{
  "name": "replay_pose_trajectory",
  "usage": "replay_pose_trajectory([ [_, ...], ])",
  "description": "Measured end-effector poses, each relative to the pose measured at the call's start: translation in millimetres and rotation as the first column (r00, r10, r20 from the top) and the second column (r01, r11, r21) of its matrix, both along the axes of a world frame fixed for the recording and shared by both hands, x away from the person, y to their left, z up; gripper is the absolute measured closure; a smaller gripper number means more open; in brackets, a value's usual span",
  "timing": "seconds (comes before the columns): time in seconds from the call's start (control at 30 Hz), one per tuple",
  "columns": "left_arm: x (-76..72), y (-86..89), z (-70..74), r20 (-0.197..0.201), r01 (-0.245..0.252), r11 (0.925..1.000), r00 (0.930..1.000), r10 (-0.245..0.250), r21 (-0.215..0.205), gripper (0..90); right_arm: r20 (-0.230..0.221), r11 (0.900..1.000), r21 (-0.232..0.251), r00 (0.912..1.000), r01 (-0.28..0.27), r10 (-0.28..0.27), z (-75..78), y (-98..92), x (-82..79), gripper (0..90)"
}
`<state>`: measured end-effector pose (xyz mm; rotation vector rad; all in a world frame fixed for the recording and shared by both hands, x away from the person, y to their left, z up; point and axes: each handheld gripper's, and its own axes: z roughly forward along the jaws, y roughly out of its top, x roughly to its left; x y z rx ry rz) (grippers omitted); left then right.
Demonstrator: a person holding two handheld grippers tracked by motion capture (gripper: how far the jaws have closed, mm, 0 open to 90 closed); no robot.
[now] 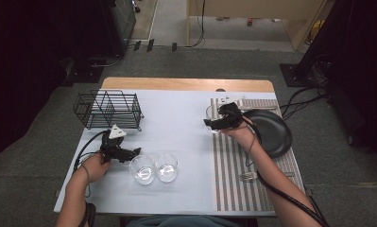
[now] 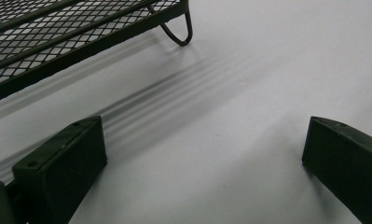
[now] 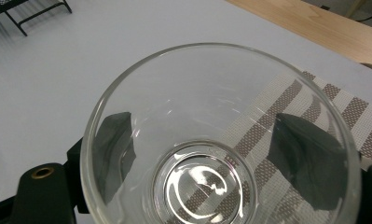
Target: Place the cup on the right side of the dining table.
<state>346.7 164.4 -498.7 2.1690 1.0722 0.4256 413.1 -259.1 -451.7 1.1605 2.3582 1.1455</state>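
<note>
High view has your right gripper (image 1: 213, 124) closed around a clear round drinking glass (image 3: 216, 140) at the far left edge of the grey striped woven placemat (image 1: 233, 175), so the step in hand looks like carrying that glass. Next you'd likely lift it steadily and bring it toward the two clear tumblers (image 1: 153, 168) near you. Your left gripper (image 1: 132, 153) rests open and empty beside them, near the black wire mesh rack (image 1: 108, 109). A pale sheet (image 1: 176, 123) covers the wooden table; grey carpet lies beyond.
</note>
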Motion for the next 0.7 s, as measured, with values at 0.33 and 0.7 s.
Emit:
replay_pose_trajectory([
  [0.33, 0.0, 0.0, 0.0, 0.0, 0.0, 1.0, 1.0, 0.0, 0.0, 0.0, 0.0, 0.999, 0.01, 0.9995, 0.031, -0.031, -3.4, -5.1, 5.8, 19.6],
  [0.7, 0.1, 0.0, 0.0, 0.0, 0.0, 1.0, 1.0, 0.0, 0.0, 0.0, 0.004, 0.999, 0.011, 0.999, 0.045, -0.045, -5.9, -7.2, 11.1, 19.6],
])
